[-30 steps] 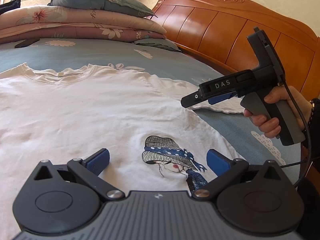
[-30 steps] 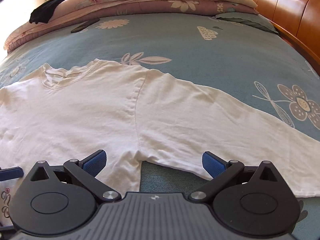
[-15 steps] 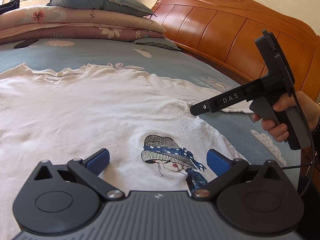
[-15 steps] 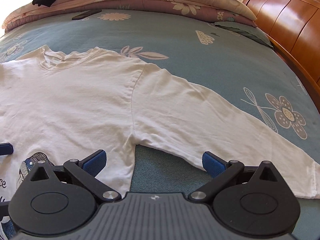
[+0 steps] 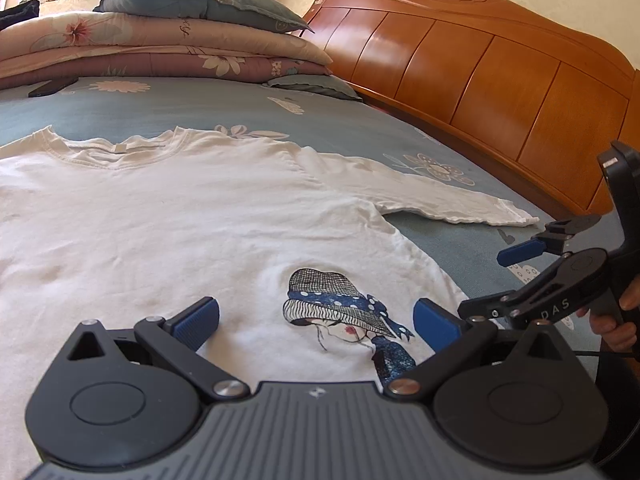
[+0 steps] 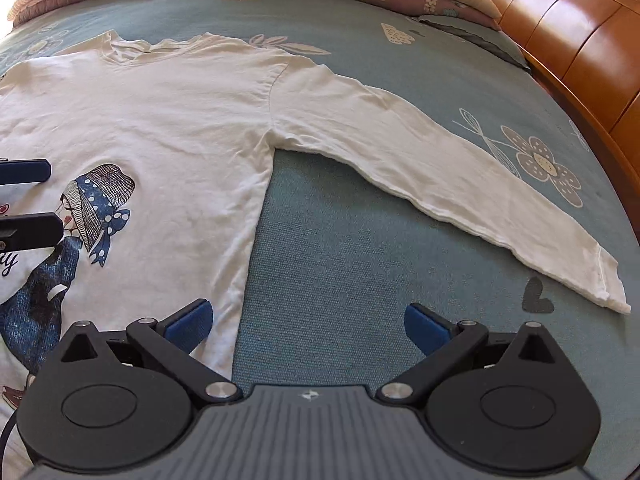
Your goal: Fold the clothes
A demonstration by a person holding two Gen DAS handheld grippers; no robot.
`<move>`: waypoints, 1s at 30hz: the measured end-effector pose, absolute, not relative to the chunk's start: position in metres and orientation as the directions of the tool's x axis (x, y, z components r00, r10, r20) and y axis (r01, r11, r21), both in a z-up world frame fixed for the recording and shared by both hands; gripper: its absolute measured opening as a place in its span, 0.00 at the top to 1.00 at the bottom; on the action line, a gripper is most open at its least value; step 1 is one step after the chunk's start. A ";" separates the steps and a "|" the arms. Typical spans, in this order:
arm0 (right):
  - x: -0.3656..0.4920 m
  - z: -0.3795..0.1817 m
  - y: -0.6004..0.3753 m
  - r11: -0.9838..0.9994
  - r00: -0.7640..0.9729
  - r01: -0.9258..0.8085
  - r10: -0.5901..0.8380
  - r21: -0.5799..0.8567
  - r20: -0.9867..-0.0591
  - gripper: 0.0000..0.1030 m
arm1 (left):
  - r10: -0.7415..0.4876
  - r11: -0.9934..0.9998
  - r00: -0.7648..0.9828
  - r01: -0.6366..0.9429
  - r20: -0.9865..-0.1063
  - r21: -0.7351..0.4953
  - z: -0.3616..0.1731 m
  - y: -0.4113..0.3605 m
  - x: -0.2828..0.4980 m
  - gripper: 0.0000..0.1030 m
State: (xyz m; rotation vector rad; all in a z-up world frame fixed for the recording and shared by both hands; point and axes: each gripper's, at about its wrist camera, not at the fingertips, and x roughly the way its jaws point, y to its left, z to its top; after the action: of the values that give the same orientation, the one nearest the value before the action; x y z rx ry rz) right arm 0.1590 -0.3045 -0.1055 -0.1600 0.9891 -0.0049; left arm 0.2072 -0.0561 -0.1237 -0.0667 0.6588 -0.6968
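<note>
The shirt lies flat, soft and light; I'd pinch its cuff. Both grippers, left and right, hover spread wide, empty.

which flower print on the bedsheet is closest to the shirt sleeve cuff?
The big beige dotted-centre flower print on the teal bedsheet, just beyond the white long-sleeved shirt's sleeve near its cuff. The other flower prints sit far up by the stacked quilts.
</note>
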 end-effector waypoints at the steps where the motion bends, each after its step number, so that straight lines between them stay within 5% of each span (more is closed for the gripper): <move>1: 0.152 -0.105 -0.309 0.992 0.538 -0.039 -0.082 -0.122 -0.839 0.00 | -0.614 0.774 0.575 0.572 -0.541 -0.271 -0.123 -0.056 0.207 0.00; 17: 0.104 -0.067 -0.379 0.981 0.758 0.142 -0.192 -0.130 -0.623 0.00 | -0.622 0.767 0.562 0.576 -0.544 -0.282 -0.124 -0.053 0.203 0.00; 24: 0.174 -0.069 -0.528 0.875 0.778 0.360 -0.091 0.323 -0.622 0.00 | -0.618 0.767 0.563 0.585 -0.549 -0.264 -0.126 -0.057 0.205 0.00; 30: 0.205 -0.111 -0.574 0.787 0.745 0.440 -0.050 0.433 -0.665 0.00 | -0.618 0.766 0.561 0.588 -0.551 -0.259 -0.126 -0.058 0.206 0.01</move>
State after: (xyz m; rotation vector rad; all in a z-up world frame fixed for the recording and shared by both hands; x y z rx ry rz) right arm 0.2054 -0.5745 -0.1110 0.6146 0.6848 -0.2876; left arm 0.2056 -0.0579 -0.1258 -0.0476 0.6678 -0.7104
